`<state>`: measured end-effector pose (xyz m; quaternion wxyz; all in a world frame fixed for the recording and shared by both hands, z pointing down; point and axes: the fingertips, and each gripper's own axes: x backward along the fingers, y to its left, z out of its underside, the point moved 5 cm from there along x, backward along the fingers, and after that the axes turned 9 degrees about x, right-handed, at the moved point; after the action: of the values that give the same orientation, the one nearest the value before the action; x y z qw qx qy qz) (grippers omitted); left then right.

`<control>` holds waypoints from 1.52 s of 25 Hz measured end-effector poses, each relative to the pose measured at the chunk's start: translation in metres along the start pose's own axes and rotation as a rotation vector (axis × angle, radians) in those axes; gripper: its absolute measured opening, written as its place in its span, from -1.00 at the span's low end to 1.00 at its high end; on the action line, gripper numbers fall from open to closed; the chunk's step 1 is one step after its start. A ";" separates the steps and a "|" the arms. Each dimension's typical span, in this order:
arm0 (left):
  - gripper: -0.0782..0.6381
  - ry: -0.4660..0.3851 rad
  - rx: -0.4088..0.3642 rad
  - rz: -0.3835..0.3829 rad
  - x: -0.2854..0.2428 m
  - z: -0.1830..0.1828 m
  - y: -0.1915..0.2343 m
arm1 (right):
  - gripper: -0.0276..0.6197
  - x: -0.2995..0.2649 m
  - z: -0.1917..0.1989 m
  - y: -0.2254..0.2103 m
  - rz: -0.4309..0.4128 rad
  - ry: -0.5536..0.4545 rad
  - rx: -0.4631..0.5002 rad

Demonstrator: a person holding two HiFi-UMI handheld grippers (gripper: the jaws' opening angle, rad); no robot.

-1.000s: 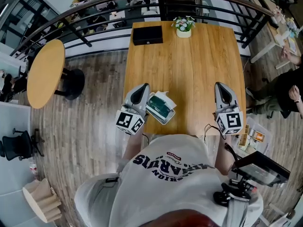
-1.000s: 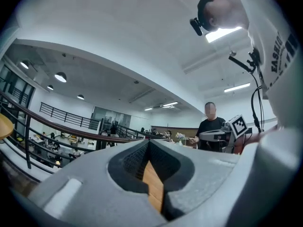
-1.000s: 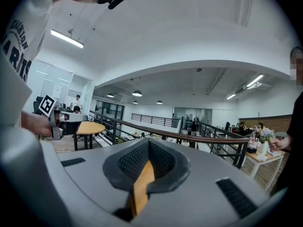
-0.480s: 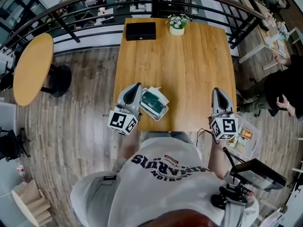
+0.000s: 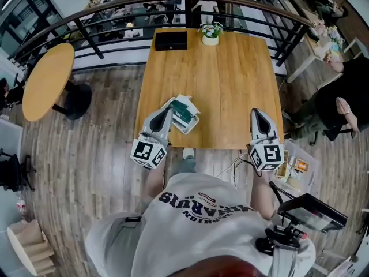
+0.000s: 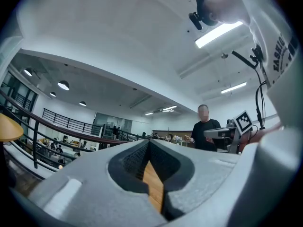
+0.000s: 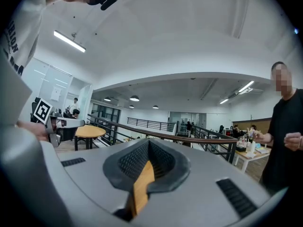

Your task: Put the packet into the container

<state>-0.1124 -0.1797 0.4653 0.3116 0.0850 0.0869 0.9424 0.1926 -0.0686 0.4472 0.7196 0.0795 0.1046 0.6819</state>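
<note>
the person stands at the near edge of the wooden table, a gripper in each hand, both pointing away over the tabletop.

the left gripper sits at the table's near left corner. its jaws are closed tip to tip with nothing between them; its own view shows only a sliver of wood through the hollow behind the tips. the right gripper is over the near right corner, well apart from the other, and its jaws are likewise pressed together and empty.

the container, a shallow pale tray, rests on the table just beside the left gripper's tip, on its right side. the teal packet lies inside it, with a bit of white sticking up at the far end. from here i can't make out whether the gripper's tip touches the tray.

at the far edge of the table are a black box and a small flower pot, side by side but apart. past them runs a dark curved railing. a round table stands on the plank floor off to the left, and a person in black is over at the right.
</note>
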 end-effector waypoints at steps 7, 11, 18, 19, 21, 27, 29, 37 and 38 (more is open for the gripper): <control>-0.78 0.043 0.012 -0.011 0.108 0.017 -0.137 | -0.90 0.150 0.010 0.037 -0.049 -0.027 -0.030; -0.78 0.070 0.007 0.006 0.154 0.012 -0.196 | -0.90 0.210 0.013 0.053 -0.038 -0.036 -0.085; -0.78 0.075 0.000 0.064 0.189 0.009 -0.242 | -0.90 0.275 0.003 0.068 -0.004 -0.046 -0.082; -0.78 0.074 0.000 0.078 0.188 0.012 -0.246 | -0.90 0.280 0.003 0.068 0.011 -0.045 -0.077; -0.78 0.067 -0.004 0.103 0.184 0.012 -0.251 | -0.90 0.286 0.003 0.065 0.035 -0.035 -0.071; -0.78 0.042 0.012 0.084 0.202 0.014 -0.247 | -0.90 0.294 0.008 0.081 -0.010 0.009 -0.044; -0.78 0.057 0.017 0.063 0.207 0.018 -0.236 | -0.90 0.290 0.011 0.086 -0.014 0.008 -0.069; -0.78 0.063 0.012 0.026 0.230 -0.002 -0.203 | -0.90 0.279 -0.019 0.115 -0.041 -0.009 -0.051; -0.78 0.065 0.010 0.028 0.229 -0.003 -0.203 | -0.90 0.279 -0.021 0.116 -0.039 -0.012 -0.052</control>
<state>-0.1782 0.1180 0.4429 0.2950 0.0570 0.1007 0.9485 0.0885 0.2159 0.4453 0.7350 0.0627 0.0843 0.6698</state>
